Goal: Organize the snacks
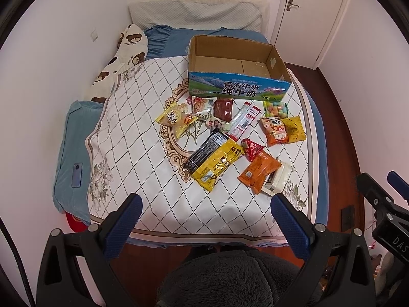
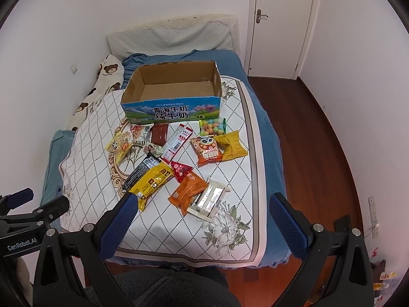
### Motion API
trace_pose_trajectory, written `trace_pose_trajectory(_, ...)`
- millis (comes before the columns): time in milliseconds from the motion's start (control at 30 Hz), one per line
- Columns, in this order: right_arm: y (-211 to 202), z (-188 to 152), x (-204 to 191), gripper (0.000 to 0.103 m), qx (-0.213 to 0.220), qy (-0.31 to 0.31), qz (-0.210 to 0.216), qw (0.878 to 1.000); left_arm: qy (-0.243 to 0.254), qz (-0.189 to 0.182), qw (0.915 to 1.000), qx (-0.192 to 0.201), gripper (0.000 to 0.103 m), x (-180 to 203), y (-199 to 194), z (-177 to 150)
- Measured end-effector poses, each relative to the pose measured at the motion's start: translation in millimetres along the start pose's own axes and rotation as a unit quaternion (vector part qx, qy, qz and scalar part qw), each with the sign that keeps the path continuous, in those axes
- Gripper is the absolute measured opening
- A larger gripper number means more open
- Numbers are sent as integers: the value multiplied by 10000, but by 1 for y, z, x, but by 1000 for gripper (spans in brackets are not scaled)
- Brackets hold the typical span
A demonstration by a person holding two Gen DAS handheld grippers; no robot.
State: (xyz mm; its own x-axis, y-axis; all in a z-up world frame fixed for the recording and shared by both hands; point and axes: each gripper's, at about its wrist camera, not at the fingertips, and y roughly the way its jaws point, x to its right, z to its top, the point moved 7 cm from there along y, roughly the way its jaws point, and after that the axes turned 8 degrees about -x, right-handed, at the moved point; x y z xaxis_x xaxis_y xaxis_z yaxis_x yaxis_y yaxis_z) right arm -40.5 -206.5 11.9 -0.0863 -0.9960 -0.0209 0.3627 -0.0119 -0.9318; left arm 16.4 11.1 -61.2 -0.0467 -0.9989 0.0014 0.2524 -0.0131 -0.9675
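Left wrist view: the left hand-held gripper [image 1: 205, 220] hangs over the near edge of the bed [image 1: 143, 153], its blue fingers spread wide apart and holding nothing. The snacks [image 1: 230, 138] lie scattered mid-bed, just near of an open cardboard box [image 1: 237, 84] with nothing in it.

Right wrist view: the right hand-held gripper [image 2: 202, 217] also stands wide apart and bare. A yellow packet [image 2: 150, 181] lies just beyond its left finger, an orange packet [image 2: 188, 189] and a clear white packet [image 2: 209, 199] to the right of it. The box [image 2: 171, 107] sits far of the pile.
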Motion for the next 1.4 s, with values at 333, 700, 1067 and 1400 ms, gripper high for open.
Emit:
trace_pose_trajectory(333,2,2,1,103,-9,23,22,10000,19,12,10000,-4,103,1,0,2)
trace_pose_trajectory(700,4,2,2,103,-21,44,43,10000,30,-22,10000,-3,103,3,2,4)
trace_pose_trajectory(1067,96,-2,3,96,-663,518,343,9959,641,1029,9921,319,103,-12,94,65)
trace_pose_trajectory(1400,229,-20,19,85,-1449,1590,801,9733,2515,975,9547,-1255,103,27,274,83)
